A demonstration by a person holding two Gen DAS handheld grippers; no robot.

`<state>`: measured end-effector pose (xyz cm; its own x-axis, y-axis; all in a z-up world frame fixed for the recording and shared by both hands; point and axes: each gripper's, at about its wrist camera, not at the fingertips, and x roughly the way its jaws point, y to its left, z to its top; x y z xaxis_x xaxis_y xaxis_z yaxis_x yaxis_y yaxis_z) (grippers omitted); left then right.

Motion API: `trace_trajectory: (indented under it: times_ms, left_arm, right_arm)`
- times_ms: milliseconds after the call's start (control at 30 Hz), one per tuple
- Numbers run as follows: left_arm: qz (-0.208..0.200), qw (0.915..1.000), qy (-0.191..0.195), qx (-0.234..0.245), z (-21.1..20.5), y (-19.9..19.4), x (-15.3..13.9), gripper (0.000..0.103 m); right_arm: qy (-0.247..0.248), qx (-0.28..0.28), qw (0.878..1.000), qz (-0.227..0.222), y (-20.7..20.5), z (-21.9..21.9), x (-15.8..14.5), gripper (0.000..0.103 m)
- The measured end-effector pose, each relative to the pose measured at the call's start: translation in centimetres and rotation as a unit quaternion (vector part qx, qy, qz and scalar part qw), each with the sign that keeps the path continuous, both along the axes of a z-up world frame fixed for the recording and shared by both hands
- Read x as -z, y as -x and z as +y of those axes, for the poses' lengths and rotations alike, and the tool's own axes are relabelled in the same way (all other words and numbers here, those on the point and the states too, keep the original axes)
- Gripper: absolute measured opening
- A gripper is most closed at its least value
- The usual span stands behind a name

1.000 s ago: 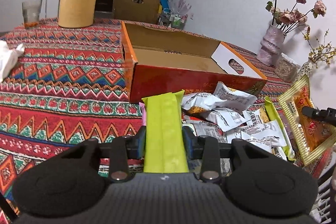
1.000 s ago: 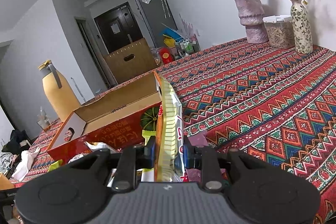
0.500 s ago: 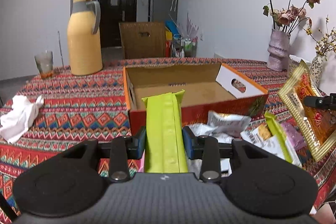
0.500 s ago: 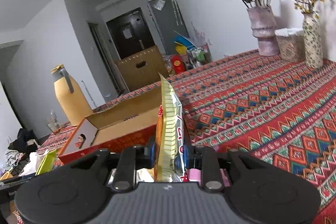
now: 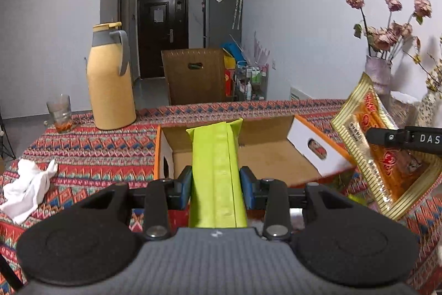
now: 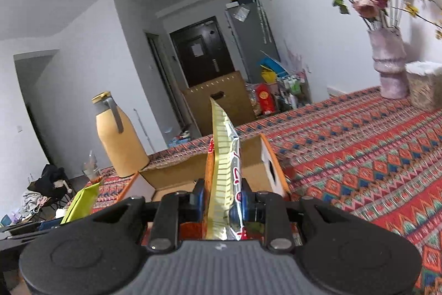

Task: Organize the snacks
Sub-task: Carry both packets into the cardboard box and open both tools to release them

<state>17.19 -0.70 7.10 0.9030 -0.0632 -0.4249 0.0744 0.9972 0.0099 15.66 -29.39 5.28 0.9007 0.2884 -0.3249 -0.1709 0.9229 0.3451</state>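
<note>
My left gripper [image 5: 216,181] is shut on a lime-green snack packet [image 5: 216,170], held up in front of the open orange cardboard box [image 5: 265,154]. My right gripper [image 6: 223,196] is shut on a gold-and-orange snack bag [image 6: 225,170], held edge-on above the box's near side [image 6: 251,165]. In the left wrist view that gold bag [image 5: 381,156] hangs at the right, beside the box. The green packet also shows at the left of the right wrist view [image 6: 81,202]. The box interior looks empty where visible.
A yellow thermos jug [image 5: 110,90] and a glass [image 5: 59,112] stand at the table's far left. A crumpled white tissue [image 5: 26,188] lies left. A vase of dried roses [image 6: 389,65] and a lidded container [image 6: 424,85] stand at the far right. A patterned red tablecloth [image 6: 373,156] covers the table.
Both grippers have risen with their packets and tilted up toward the box. The pile of loose snack packets in front of the box has dropped out of the left wrist view.
</note>
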Motion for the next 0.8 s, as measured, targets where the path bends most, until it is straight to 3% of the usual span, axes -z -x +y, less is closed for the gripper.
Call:
trace_trajectory:
  times_ms: [233, 400, 667, 800]
  left_arm:
    - [0.000, 0.9998, 0.001, -0.021, -0.4, -4.3, -1.5, 0.037]
    - [0.023, 0.9991, -0.014, -0.034, -1.0, -8.2, -1.4, 0.037]
    - [0.081, 0.9948, -0.033, -0.052, -1.4, -13.4, 1.7, 0.037]
    - [0.110, 0.9924, -0.034, -0.044, -1.2, -14.5, 3.5, 0.039]
  right_arm:
    - [-0.014, -0.017, 1.000, -0.003, -5.0, 1.1, -1.7, 0.023]
    - [-0.002, -0.017, 0.999, 0.029, -9.9, 1.9, -1.9, 0.023]
    - [0.000, -0.012, 0.995, 0.095, -17.1, 2.9, 0.7, 0.023]
    - [0.024, -0.011, 0.991, 0.131, -19.0, 3.9, 2.7, 0.024]
